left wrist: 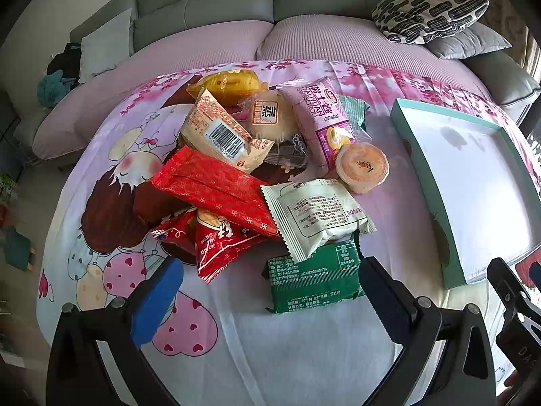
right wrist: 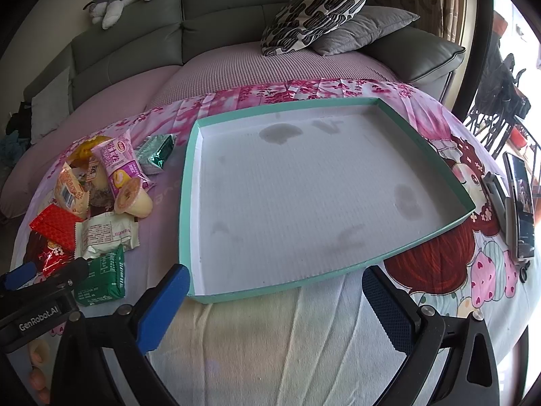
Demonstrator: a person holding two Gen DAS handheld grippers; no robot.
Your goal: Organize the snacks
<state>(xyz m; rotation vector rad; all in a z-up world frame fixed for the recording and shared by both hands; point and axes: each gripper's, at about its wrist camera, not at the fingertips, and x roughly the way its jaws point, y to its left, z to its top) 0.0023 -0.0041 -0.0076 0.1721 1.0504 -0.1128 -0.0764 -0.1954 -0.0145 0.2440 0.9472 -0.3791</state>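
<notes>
- The left gripper (left wrist: pixel 267 291) has its jaws wide apart and holds nothing; it hovers low over the cartoon-print cloth (left wrist: pixel 287 348), and the green packet (left wrist: pixel 312 279) lies just in front, between the two fingers.
- The right gripper (right wrist: pixel 275 299) is also wide apart and empty; its left finger is very near the front rim of the teal tray (right wrist: pixel 270 292), but I cannot tell if it touches it.
- Risk: the green packet is partly under the white packet (left wrist: pixel 319 215), so closing on it may drag the white one along or pinch both.
- Risk: the snacks behind are heaped loosely; the red wrapper (left wrist: pixel 216 187) and the jelly cup (left wrist: pixel 363 167) lean on neighbours, so pulling one piece may make the cup roll away.
- Risk: the cloth is soft and wrinkled, and a low finger may catch it and shift the whole pile.
- The tray is still without snacks, on the right, apart from the pile.
</notes>
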